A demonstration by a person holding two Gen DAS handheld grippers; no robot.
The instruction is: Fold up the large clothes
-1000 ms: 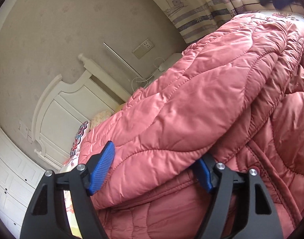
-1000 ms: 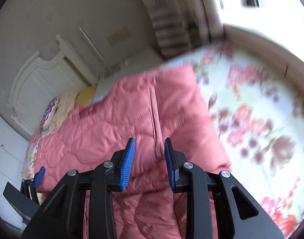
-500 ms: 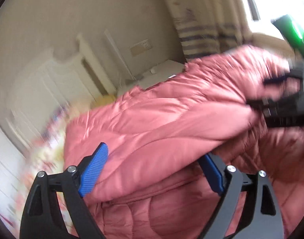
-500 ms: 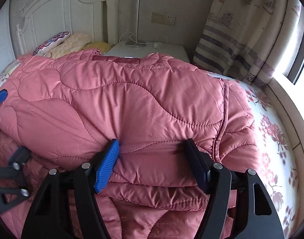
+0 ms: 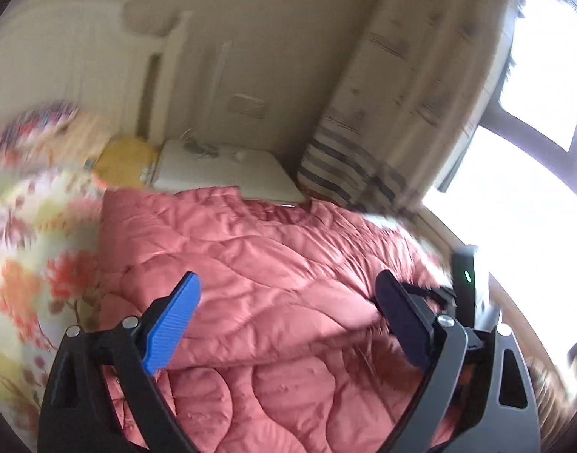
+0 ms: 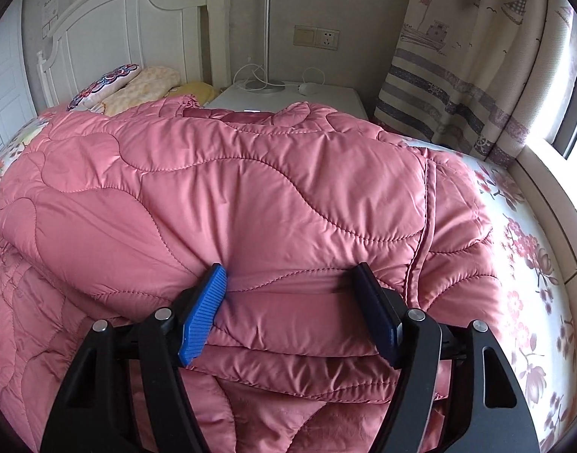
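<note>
Left wrist view, blurred: the left gripper (image 5: 288, 324) has just been opening its jaws and they stand wide, above a pink quilted coat (image 5: 273, 283) folded over on itself, fabric seen between the pads but not pinched. The coat lies on a floral bedsheet (image 5: 35, 249) showing at nine o'clock; a white nightstand (image 5: 220, 173) sits at twelve, a striped curtain (image 5: 364, 143) at one, a bright window (image 5: 534, 151) at three. Right wrist view, sharp: the right gripper (image 6: 292, 309) has also just been opening; its jaws are fairly wide and flank the coat's puffy folded edge, seemingly resting against it, not squeezing. The coat looks light, soft, springy and slick, likely to slide or puff open; seams and doubled edges seem the best holds. A white headboard (image 6: 137, 26) stands at eleven, pillows (image 6: 137, 83) below it.
</note>
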